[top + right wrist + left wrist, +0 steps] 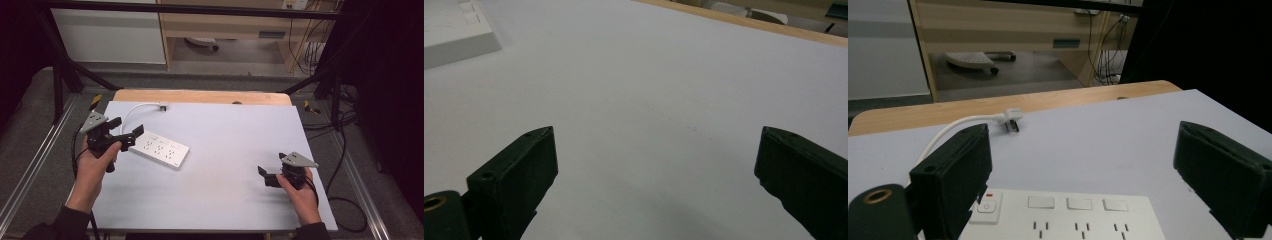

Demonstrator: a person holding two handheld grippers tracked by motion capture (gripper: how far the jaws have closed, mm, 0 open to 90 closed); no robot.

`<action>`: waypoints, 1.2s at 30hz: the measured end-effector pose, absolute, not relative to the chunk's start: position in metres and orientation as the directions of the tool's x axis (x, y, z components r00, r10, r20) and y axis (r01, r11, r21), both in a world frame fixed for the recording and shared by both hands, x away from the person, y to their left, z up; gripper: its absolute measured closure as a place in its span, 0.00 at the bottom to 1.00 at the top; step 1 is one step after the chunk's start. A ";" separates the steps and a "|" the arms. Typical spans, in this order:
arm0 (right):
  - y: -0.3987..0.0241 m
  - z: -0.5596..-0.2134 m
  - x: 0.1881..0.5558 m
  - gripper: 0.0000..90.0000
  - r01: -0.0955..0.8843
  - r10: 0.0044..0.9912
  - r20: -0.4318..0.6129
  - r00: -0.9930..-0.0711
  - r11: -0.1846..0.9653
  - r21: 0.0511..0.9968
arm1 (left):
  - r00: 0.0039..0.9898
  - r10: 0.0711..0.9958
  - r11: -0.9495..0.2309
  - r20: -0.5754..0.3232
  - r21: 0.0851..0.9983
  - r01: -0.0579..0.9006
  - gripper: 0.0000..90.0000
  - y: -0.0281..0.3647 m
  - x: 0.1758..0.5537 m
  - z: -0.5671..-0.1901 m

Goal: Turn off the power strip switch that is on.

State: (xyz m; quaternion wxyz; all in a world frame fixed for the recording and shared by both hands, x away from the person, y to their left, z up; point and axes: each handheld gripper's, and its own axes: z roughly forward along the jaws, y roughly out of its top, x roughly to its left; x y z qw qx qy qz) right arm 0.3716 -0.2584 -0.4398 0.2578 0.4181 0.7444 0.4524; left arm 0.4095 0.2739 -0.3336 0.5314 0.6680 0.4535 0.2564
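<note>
A white power strip (160, 149) lies flat on the left half of the table's white mat (225, 200). Its white cable (131, 111) curves back to a loose plug (163, 105) near the mat's far edge. My left gripper (127, 126) hovers at the strip's left end, open, with nothing between its jaws. In the left gripper view the strip (1068, 215) with its switch and sockets lies just below the open left gripper (1083, 145), and the plug (1012, 119) rests beyond. My right gripper (271, 164) is open over the bare mat at the right, and the right gripper view shows that right gripper (654, 150) holding nothing.
The mat covers a wooden tabletop (200, 96) whose far edge shows. A black metal frame (60, 90) surrounds the table. Cables (345, 200) trail on the floor at the right. One corner of the strip (454, 30) appears far left in the right gripper view.
</note>
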 end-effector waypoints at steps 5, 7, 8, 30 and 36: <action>-0.259 -0.440 0.372 0.04 0.389 0.857 -0.005 -0.515 0.239 0.890 | 0.455 0.880 -0.027 -0.138 0.941 0.338 0.10 0.272 0.418 -0.334; -0.259 -0.440 0.372 0.04 0.389 0.858 -0.005 -0.514 0.239 0.890 | 0.452 0.882 -0.032 -0.131 0.941 0.336 0.10 0.272 0.423 -0.334; -0.259 -0.440 0.372 0.04 0.390 0.858 -0.005 -0.513 0.239 0.890 | 0.452 0.882 -0.031 -0.132 0.942 0.335 0.10 0.271 0.425 -0.334; -0.261 -0.440 0.372 0.04 0.394 0.864 -0.001 -0.504 0.231 0.889 | 0.431 0.898 -0.074 -0.091 0.933 0.353 0.17 0.264 0.456 -0.336; -0.262 -0.440 0.372 0.04 0.396 0.865 0.002 -0.502 0.228 0.890 | 0.434 0.897 -0.095 -0.088 0.919 0.382 0.18 0.260 0.465 -0.345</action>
